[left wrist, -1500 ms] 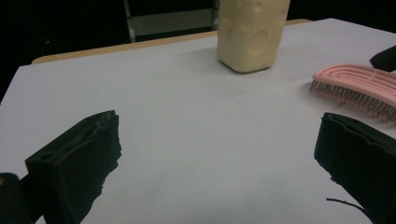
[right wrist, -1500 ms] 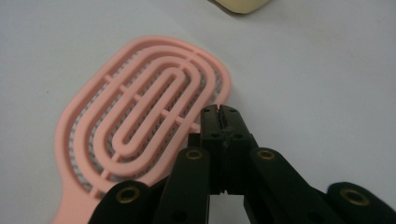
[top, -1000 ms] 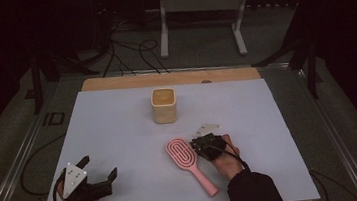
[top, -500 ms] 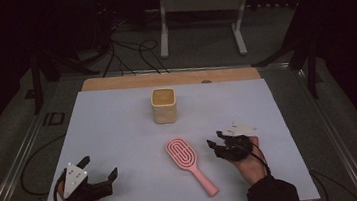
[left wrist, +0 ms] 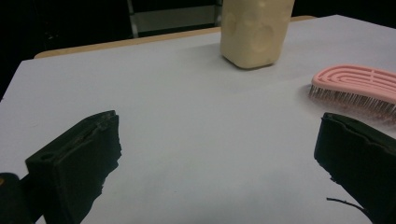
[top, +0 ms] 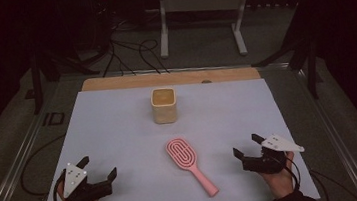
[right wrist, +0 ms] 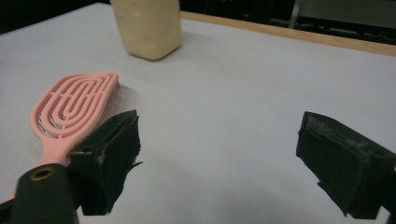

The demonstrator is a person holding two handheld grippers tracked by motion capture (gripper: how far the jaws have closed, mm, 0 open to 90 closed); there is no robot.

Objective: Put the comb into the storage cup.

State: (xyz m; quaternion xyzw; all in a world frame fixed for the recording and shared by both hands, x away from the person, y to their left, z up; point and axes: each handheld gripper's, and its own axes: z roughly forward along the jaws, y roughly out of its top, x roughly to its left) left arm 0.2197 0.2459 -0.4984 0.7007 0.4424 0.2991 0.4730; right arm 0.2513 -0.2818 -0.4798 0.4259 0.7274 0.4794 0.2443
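Brush (top: 190, 164) released, lying flat | right tool (top: 245, 146) moved right, jaws just opened, empty | left tool (top: 98, 169) agape

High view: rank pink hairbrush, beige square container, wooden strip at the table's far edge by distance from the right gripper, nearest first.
From the right gripper:
1. Pink plastic hairbrush, lying just to its left at mid-table.
2. Beige square container, farther back, left of centre.
3. Wooden strip, along the table's far edge.

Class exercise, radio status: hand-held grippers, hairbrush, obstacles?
Both hand-held grippers open, empty. Pink hairbrush lying free between them. Beige container behind, clear.
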